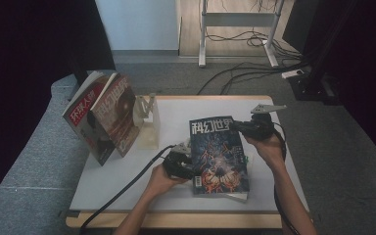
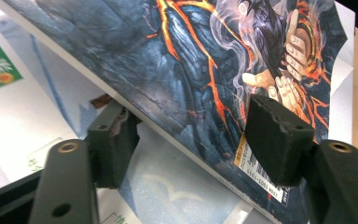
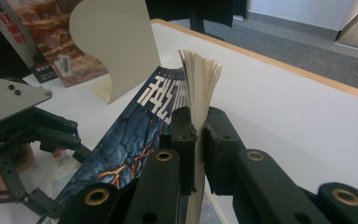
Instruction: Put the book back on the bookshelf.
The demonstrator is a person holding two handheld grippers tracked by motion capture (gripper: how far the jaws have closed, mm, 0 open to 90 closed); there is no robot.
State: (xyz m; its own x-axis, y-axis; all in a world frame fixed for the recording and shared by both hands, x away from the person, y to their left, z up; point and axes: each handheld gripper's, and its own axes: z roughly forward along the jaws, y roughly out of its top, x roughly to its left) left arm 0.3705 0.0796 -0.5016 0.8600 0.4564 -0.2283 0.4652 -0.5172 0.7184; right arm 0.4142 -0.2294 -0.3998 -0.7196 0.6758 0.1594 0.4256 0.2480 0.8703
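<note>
a dark magazine lies near the middle of the white desk, on top of other printed sheets whose edges stick out below it. the right gripper holds its far right corner: in the right gripper view the jaws are pressed shut on a thick wad of pages, which fan out above them, and the cover slopes away to the left. the left gripper sits at the magazine's left edge, near its lower corner. in the left gripper view its jaws stand apart, one pad on the cover, the other pad below the lifted edge; they do not pinch it. what lies under the magazine is mostly hidden. at the desk's left, a cream bookend props two leaning magazines; their lower parts are dim and hard to read.
</note>
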